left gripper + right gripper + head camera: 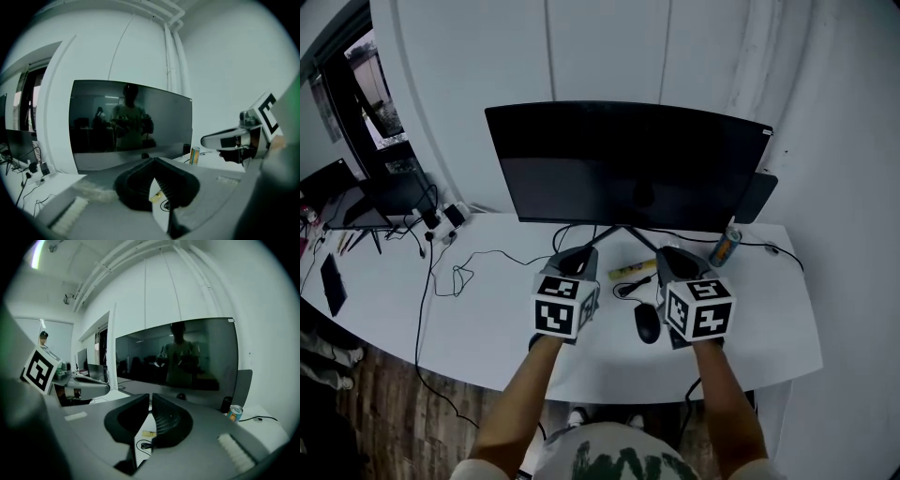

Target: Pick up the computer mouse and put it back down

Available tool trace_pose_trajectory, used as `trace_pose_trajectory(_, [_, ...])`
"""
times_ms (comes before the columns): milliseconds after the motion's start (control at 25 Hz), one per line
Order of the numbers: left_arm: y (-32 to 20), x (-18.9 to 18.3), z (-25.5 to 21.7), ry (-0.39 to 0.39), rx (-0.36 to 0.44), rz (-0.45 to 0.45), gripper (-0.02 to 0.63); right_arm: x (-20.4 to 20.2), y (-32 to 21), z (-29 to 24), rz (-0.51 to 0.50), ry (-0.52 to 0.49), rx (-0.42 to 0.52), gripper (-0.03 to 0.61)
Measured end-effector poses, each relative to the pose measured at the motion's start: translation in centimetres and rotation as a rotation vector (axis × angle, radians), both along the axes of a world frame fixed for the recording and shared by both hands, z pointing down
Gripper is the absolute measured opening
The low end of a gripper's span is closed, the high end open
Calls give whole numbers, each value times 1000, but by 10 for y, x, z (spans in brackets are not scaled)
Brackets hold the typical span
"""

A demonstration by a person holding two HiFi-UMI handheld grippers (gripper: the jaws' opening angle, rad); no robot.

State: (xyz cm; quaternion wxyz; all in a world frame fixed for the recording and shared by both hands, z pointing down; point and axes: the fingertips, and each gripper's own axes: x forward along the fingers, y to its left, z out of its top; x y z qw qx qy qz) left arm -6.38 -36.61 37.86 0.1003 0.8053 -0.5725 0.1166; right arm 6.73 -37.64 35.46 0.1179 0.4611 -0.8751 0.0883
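Note:
The black computer mouse (647,323) lies on the white desk (487,319), in the gap between my two grippers and below them. Its cable coils (628,286) toward the monitor. My left gripper (579,255) hovers left of the mouse; in the left gripper view its jaws (153,159) meet at the tips with nothing between them. My right gripper (677,255) hovers just right of the mouse, apart from it. In the right gripper view its jaws (150,395) stand together and hold nothing. Neither gripper view shows the mouse.
A wide dark monitor (628,169) stands at the back of the desk. A drink can (724,247) is at the back right, and a yellow stick-like object (633,270) lies in front of the monitor stand. Cables and a power strip (441,225) are at the left.

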Motion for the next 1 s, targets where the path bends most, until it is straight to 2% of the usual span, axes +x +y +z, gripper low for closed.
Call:
trace_pose_trajectory(80, [1,0,-4,5,9,-9,5,-1,2,-3,-8,-9,8,0])
trace_pose_trajectory(1000, [-3,1,-4,4,10,-14,5,-5,-2,-9,-28,-6,31,0])
